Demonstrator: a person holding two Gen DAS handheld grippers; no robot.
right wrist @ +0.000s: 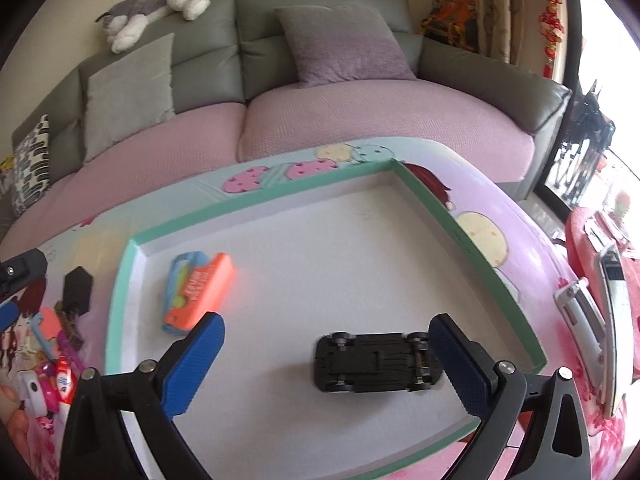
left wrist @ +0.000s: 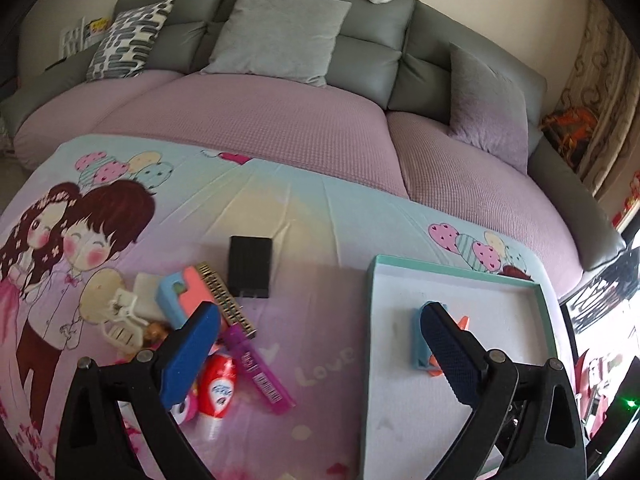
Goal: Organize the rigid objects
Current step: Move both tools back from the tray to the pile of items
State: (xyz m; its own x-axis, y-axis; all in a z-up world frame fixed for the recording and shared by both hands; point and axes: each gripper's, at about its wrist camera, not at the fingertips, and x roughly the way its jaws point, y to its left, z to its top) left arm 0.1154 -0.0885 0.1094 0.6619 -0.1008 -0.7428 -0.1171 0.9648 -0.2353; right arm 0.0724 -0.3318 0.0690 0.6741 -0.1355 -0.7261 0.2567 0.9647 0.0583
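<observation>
A shallow tray with a teal rim [right wrist: 440, 216] [left wrist: 372, 320] lies on the cartoon-print cloth. In it lie an orange and blue toy [right wrist: 196, 288] [left wrist: 420, 344] and a black toy car [right wrist: 374, 362], upside down. My right gripper [right wrist: 324, 356] is open and empty above the tray, the car just left of its right finger. My left gripper [left wrist: 320, 344] is open and empty, between the tray and a pile of small objects: a black box [left wrist: 250, 266], a comb [left wrist: 228, 300], a purple lighter [left wrist: 258, 368], a red tube [left wrist: 218, 390], a white hair clip [left wrist: 122, 320].
A grey sofa with pink seat covers [left wrist: 260, 112] and cushions runs behind the table. A white utility knife [right wrist: 582, 320] lies on the cloth right of the tray. A red-covered stand [right wrist: 600, 248] and a window are at the far right.
</observation>
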